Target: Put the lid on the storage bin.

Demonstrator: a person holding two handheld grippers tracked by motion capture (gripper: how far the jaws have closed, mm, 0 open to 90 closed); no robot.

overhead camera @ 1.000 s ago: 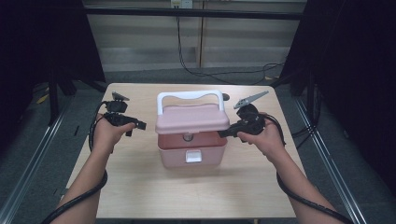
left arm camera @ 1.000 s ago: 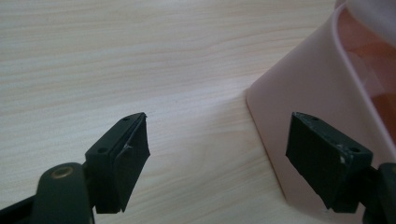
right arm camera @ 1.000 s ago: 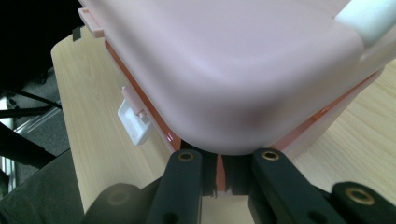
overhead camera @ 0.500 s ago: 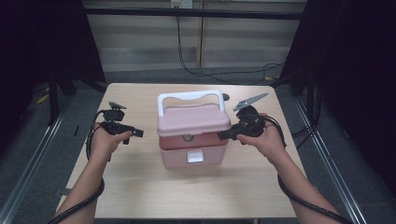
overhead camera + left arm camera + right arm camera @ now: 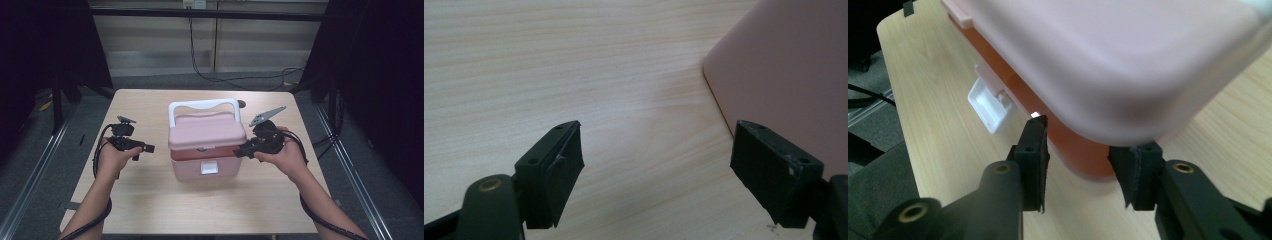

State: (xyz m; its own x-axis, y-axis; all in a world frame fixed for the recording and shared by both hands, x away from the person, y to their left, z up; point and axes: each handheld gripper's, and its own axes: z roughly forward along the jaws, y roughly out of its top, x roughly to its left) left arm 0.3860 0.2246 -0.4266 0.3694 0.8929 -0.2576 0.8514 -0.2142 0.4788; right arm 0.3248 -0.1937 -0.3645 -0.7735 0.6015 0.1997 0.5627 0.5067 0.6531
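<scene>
A pink box [image 5: 200, 170] with a pink lid [image 5: 206, 131] and an upright white handle [image 5: 202, 105] stands mid-table. Its white latch [image 5: 209, 167] hangs on the front. My right gripper [image 5: 241, 151] is at the lid's front right corner. Its jaws have just been opening and now stand open on either side of the lid corner [image 5: 1128, 100], above the darker base [image 5: 1083, 155]. My left gripper [image 5: 145, 148] hovers left of the box with nothing in it. In the left gripper view it [image 5: 656, 170] stands wide open over bare wood, with the box wall [image 5: 794, 75] at the right.
The light wooden table [image 5: 150, 210] has free room left, right and in front of the box. A small dark object [image 5: 241, 104] lies behind the box. Metal rails run along the floor on both sides, and cables [image 5: 235, 80] trail behind the table.
The right gripper's jaws have spread apart at the lid's corner. The left hand has sunk a little toward the table. The box stays where it was.
</scene>
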